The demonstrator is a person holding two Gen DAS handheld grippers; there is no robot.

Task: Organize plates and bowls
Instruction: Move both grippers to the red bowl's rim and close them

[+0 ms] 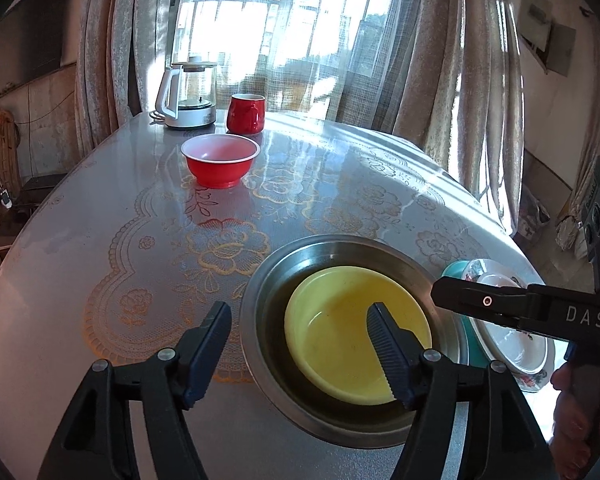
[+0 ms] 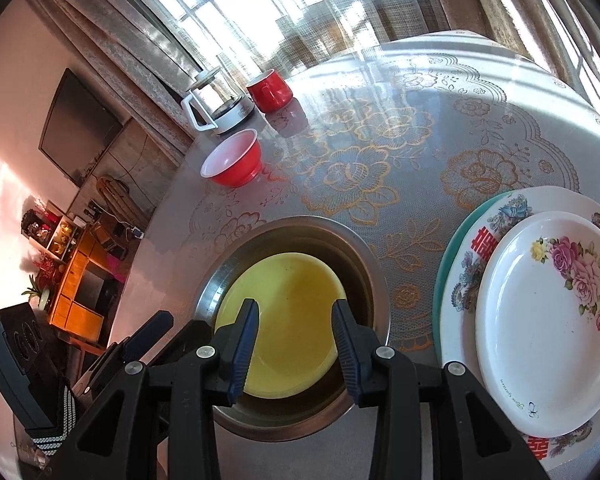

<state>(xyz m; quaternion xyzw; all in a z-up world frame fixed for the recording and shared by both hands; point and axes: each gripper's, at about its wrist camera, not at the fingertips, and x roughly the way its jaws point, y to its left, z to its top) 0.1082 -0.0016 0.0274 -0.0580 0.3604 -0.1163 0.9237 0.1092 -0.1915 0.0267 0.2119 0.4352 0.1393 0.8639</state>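
Because the yellow bowl already sits nested in the metal bowl, both the left gripper and the right gripper hover with fingers open, empty.

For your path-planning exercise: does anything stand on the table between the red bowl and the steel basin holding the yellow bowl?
Nothing visible does. Only bare patterned tablecloth lies between the red bowl and the steel basin with the yellow bowl.
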